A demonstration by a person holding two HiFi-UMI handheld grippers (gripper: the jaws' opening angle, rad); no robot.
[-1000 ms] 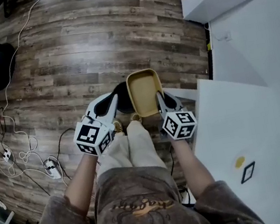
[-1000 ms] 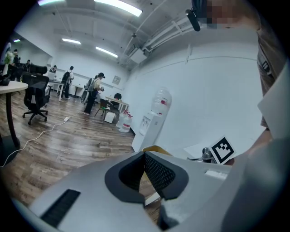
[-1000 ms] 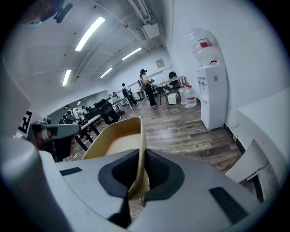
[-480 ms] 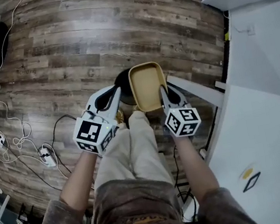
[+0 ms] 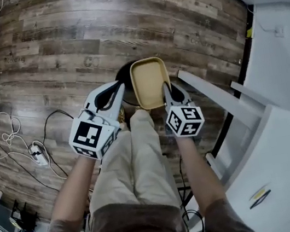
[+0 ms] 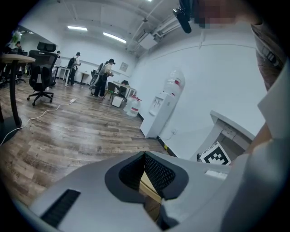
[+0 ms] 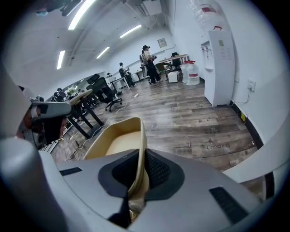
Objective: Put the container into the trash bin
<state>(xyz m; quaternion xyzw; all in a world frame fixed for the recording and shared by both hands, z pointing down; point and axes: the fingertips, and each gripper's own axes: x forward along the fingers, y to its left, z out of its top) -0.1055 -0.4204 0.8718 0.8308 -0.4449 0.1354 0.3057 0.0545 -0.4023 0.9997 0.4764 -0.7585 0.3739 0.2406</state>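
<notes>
Wood floor lies below us, and the tan container is held up just by a dark bin.
Our right gripper pinches its thin rim, and our left gripper sits closed beside it. We think it is light and bendy, so a soft pinch on the rim is best.

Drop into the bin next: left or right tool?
Right. The right tool is clamped on the container by its rim, holding it above the dark trash bin. The left tool sits alongside, jaws together, apparently not gripping it.
</notes>
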